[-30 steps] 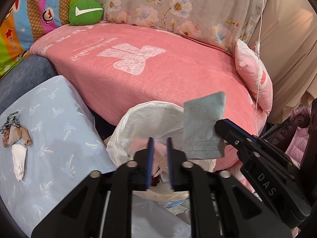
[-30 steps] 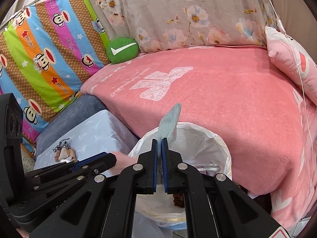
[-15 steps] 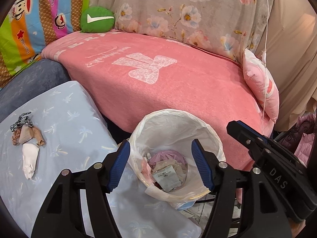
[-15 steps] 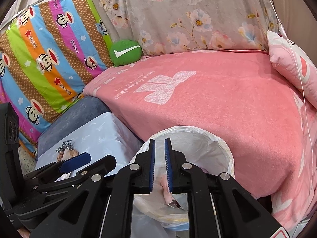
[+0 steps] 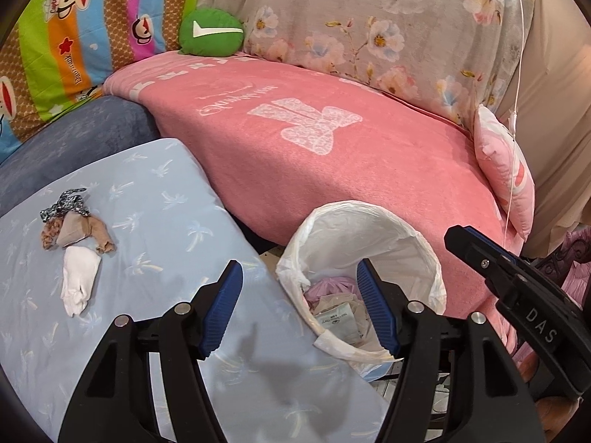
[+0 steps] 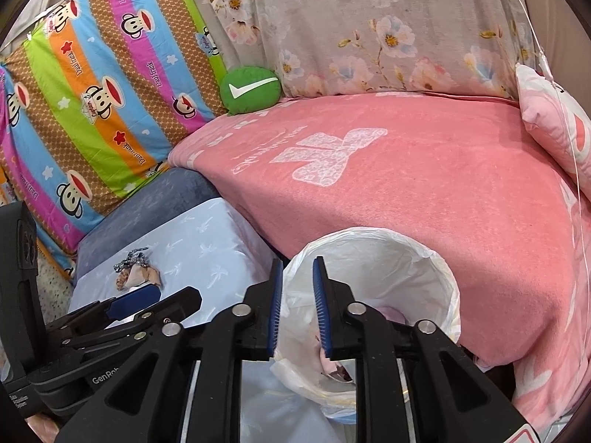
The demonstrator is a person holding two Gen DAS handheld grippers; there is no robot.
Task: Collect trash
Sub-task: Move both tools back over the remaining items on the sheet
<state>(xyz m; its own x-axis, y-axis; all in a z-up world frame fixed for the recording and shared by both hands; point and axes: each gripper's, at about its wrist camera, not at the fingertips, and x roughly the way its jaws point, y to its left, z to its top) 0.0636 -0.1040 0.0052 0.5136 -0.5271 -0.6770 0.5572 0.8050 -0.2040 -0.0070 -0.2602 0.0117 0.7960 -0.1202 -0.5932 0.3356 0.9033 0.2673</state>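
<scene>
Centrally, the left gripper (image 5: 297,304) stands with jaws wide apart and empty, straddling the near rim of the white-lined trash bin (image 5: 413,236). The right gripper (image 6: 297,310), jaws narrowly parted and opening, holds nothing above the bin. Crumpled scraps (image 5: 74,229) lie on the pale blue cushion (image 5: 166,199).

Domestic bedroom or living area: pink blanket (image 5: 332,170) over soft furniture, floral bedding (image 5: 388,37) and cartoon-monkey striped fabric (image 6: 96,110) behind, cushions, and a bag-lined waste bin (image 5: 369,229) alongside.
</scene>
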